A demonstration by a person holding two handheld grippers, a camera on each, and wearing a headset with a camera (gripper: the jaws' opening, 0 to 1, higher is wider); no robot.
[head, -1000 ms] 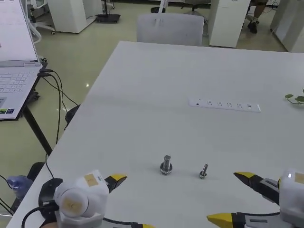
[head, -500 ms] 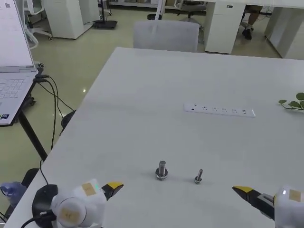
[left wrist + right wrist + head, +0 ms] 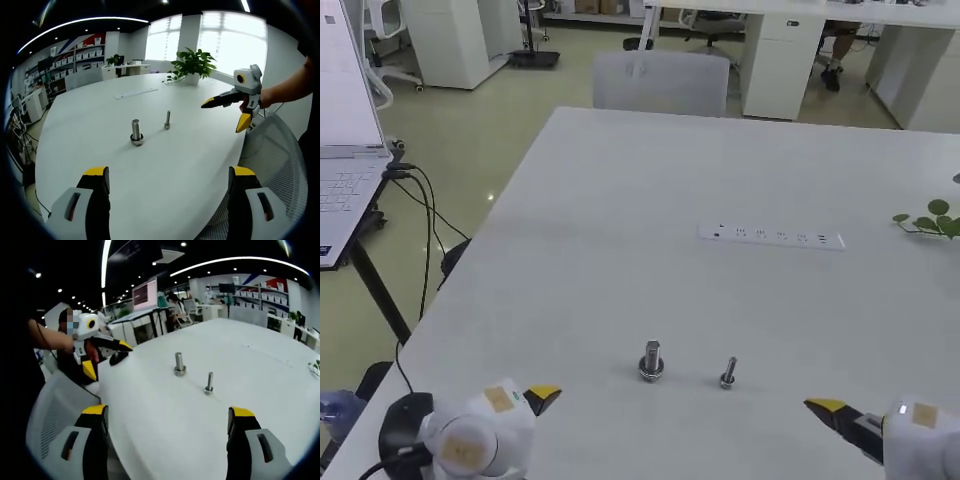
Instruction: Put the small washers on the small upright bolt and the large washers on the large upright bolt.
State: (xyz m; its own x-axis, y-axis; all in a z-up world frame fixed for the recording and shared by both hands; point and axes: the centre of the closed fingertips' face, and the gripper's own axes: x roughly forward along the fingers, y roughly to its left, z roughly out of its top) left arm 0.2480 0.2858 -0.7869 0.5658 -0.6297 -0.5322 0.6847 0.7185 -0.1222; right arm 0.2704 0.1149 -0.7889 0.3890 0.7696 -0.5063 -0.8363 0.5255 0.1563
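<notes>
Status: both hand-held grippers are poised at the near edge of the white workbench table (image 3: 620, 200). In its own view the left gripper (image 3: 168, 174) has its yellow-tipped jaws spread wide with nothing between them. The right gripper (image 3: 167, 412) is likewise fully spread and empty. The large upright steel bolt (image 3: 651, 361) stands on the table ahead of both grippers, and the small upright steel bolt (image 3: 728, 373) stands just beside it on the right-hand side. The two bolts are apart from each other, both with their long axes vertical and threaded ends up. The large bolt lies nearer the left gripper and the small bolt nearer the right, so each gripper has a clear forward, inward line to its closer bolt. A darker collar (image 3: 136, 142) rings the foot of the large bolt; whether it is seated washers or the bolt head cannot be told. A white power strip (image 3: 770, 237) lies well beyond the bolts. Judgement: any washer must come down along the vertical axis from above.
</notes>
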